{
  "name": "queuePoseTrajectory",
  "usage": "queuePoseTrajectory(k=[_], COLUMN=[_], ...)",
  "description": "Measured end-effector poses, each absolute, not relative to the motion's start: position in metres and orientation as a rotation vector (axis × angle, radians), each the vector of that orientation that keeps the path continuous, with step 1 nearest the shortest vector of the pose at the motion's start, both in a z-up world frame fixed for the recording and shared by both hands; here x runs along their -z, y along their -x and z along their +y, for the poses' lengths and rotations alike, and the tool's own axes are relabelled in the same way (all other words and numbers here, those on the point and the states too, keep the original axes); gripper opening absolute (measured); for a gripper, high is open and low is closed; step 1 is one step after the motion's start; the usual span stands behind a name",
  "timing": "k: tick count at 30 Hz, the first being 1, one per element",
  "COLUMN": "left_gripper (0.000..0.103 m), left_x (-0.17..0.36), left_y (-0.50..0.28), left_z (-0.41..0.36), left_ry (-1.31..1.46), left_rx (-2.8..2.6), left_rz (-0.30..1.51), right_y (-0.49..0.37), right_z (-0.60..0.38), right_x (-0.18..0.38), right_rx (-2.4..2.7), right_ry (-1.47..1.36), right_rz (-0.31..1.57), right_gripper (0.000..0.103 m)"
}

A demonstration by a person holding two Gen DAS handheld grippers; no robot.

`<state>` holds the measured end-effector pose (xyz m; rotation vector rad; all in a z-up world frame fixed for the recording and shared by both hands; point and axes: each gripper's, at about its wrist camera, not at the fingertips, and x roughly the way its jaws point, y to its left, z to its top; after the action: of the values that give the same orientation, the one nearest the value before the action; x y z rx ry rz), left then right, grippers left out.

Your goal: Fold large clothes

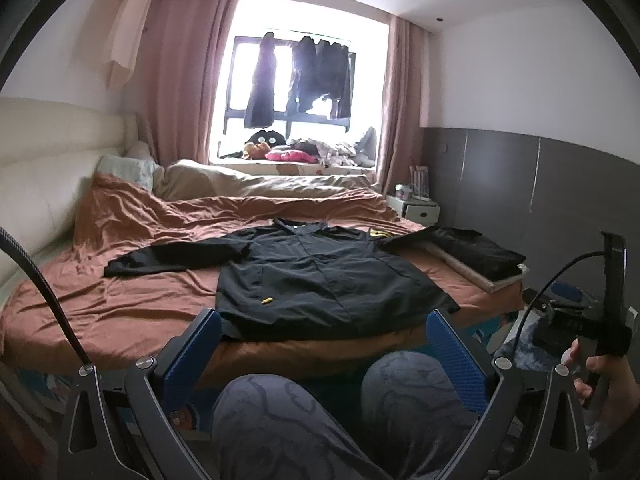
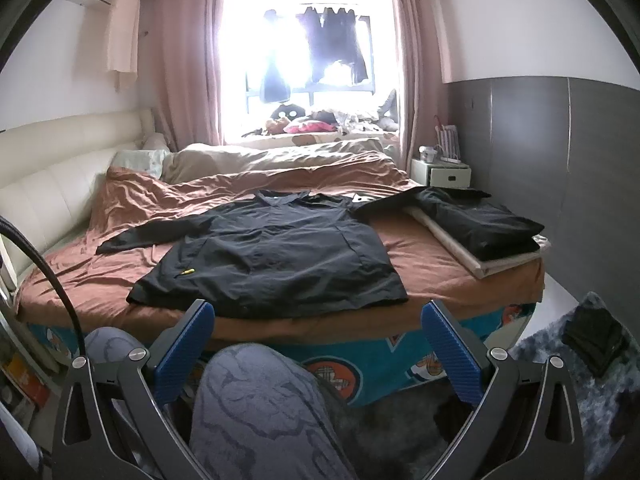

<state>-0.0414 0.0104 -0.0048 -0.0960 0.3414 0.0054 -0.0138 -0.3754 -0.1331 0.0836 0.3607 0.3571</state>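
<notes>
A large black jacket (image 1: 320, 276) lies spread flat on the brown bed sheet (image 1: 120, 280), collar toward the window, sleeves stretched out to both sides. It also shows in the right wrist view (image 2: 272, 256). A small yellow tag (image 1: 266, 301) sits on its near left part. My left gripper (image 1: 324, 324) is open and empty, held back from the bed's near edge above the person's knees. My right gripper (image 2: 318, 320) is open and empty too, just short of the jacket's hem. The right gripper's handle and hand (image 1: 604, 344) show at the right of the left wrist view.
A folded black garment (image 2: 488, 224) lies on a flat white board (image 2: 508, 266) at the bed's right edge. Beige duvet and pillows (image 2: 248, 160) lie at the far end. A white nightstand (image 2: 444, 174) stands beyond. A grey rug (image 2: 580, 360) with a dark item lies on the floor at right.
</notes>
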Motion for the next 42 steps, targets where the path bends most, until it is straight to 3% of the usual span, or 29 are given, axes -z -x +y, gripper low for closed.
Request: queuePoseTrajectory(k=[11,27,42], left_gripper=[0.103,0.103,0.103], left_x=[0.006,0.023,0.046], left_y=[0.033,-0.043,-0.147], left_z=[0.009,0.028,0.101], left_ry=[0.086,0.106,0.137], left_rx=[-0.018,-0.030,-0.098], left_rz=[0.364,0.433,0.527], right_y=[0.002,-0.055,-0.192], right_z=[-0.382,-0.357,-0.278], right_x=[0.139,0.142,0.115], right_rx=[-0.347,-0.375,-0.513], right_ry=[-0.126,-0.135,-0.191], right_rz=[0.370,0.405,0.490], right_gripper=[0.103,0.103,0.103])
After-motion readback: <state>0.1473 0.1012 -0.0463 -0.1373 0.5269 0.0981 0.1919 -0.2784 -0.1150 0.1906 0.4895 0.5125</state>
